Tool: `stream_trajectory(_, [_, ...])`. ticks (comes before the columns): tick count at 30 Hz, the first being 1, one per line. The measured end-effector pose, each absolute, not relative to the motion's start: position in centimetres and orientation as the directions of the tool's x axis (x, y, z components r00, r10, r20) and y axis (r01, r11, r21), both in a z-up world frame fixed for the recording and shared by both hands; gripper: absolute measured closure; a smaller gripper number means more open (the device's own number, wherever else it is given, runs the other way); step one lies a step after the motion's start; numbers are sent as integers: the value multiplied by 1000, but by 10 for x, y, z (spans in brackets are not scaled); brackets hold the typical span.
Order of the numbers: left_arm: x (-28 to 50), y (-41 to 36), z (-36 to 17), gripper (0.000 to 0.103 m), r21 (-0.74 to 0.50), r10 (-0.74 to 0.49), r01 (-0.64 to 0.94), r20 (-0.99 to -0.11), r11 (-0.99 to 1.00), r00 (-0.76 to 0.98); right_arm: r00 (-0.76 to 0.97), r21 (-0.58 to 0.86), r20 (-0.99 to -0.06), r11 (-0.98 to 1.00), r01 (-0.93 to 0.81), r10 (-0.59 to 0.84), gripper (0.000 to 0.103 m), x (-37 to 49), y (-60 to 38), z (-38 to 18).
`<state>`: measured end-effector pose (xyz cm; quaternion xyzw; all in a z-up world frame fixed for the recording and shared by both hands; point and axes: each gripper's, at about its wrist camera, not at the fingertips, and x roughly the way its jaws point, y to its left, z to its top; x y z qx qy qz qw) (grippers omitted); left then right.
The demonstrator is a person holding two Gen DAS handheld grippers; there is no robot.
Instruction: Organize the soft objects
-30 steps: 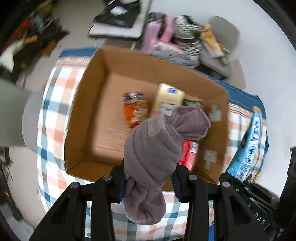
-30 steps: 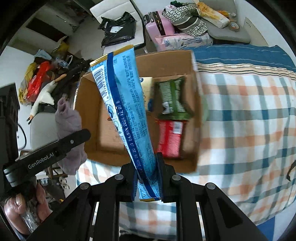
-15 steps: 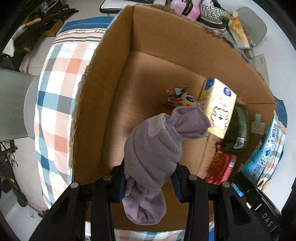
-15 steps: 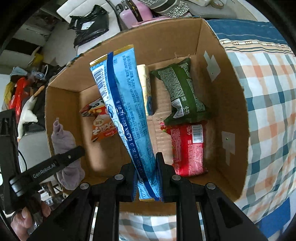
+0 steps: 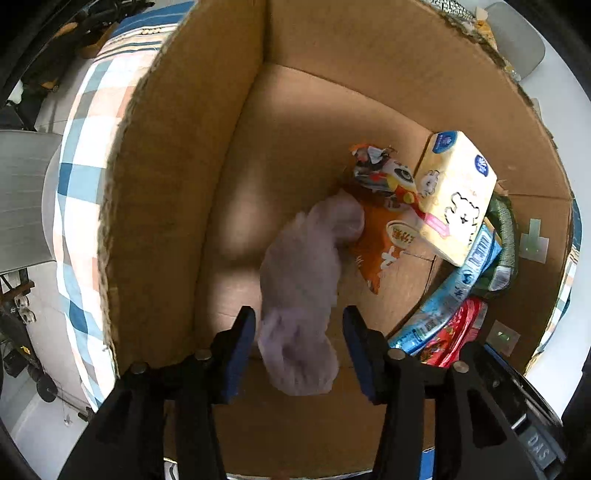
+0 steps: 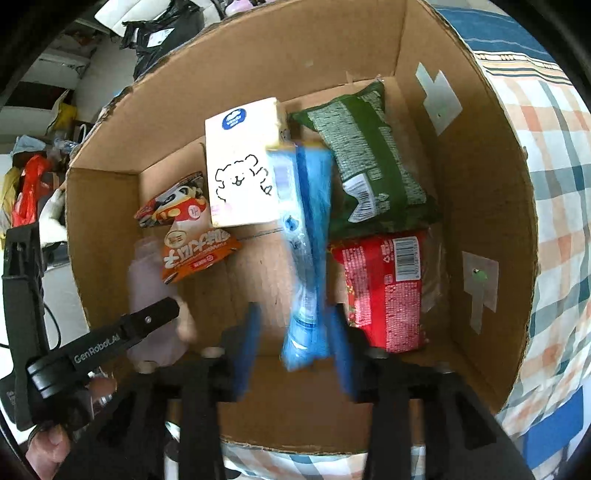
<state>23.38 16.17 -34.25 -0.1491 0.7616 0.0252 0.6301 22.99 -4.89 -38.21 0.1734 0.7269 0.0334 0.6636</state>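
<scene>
A lilac rolled cloth [image 5: 303, 291] lies in the cardboard box [image 5: 166, 184], blurred, between the spread jaws of my open left gripper [image 5: 298, 325]; it also shows in the right wrist view [image 6: 147, 295]. A blue packet [image 6: 304, 251] is in the box [image 6: 480, 177], blurred, between the spread jaws of my open right gripper [image 6: 293, 328]. The box also holds an orange snack bag [image 6: 195, 251], a cream tissue pack [image 6: 242, 166], a green packet [image 6: 373, 162] and a red packet [image 6: 384, 288].
The box sits on a checked blanket [image 6: 554, 166]. Clutter and a black bag [image 6: 162, 33] lie on the floor beyond. The left gripper's arm [image 6: 103, 343] crosses the right wrist view at lower left.
Both grippers have lowered into the box and opened. The lilac cloth and the blue packet have been let go and are dropping into the box.
</scene>
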Motion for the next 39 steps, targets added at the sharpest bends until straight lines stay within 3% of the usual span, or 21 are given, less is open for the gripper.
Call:
stream_trajectory(5, [229, 152, -325, 39, -128, -158, -219, -980, 967, -124, -59, 256, -962, 954, 156, 268, 39, 228, -48, -377])
stream_trajectory(12, [217, 141, -294, 33, -91, -97, -166, -995, 982, -30, -42, 192, -980, 976, 101, 197, 38, 220, -48, -364])
stream_trajectory(16, [211, 132, -280, 18, -65, -60, -145, -997, 987, 41, -16, 164, -986, 983, 77, 166, 28, 215, -51, -353])
stream_trajectory(19, [202, 130, -273, 9, -30, -19, -132, -997, 991, 78, 11, 148, -989, 987, 60, 147, 10, 212, -54, -345])
stream_trajectory(22, [202, 130, -266, 4, -24, -10, -128, -994, 992, 110, 31, 130, -991, 990, 48, 129, 7, 204, -65, -330])
stream_trajectory(25, [198, 133, -256, 3, -18, -1, -121, -990, 993, 142, 52, 100, -994, 994, 35, 98, 0, 202, -69, -322])
stream_trajectory(33, [177, 126, -219, 3, -11, 14, -111, -974, 994, 228, 106, 93, -990, 996, 18, 91, 0, 187, -75, -296])
stream_trajectory(39, [146, 115, -166, 3, 3, 36, -100, -944, 995, 327, 204, 107, -973, 994, -1, 105, 0, 158, -84, -246])
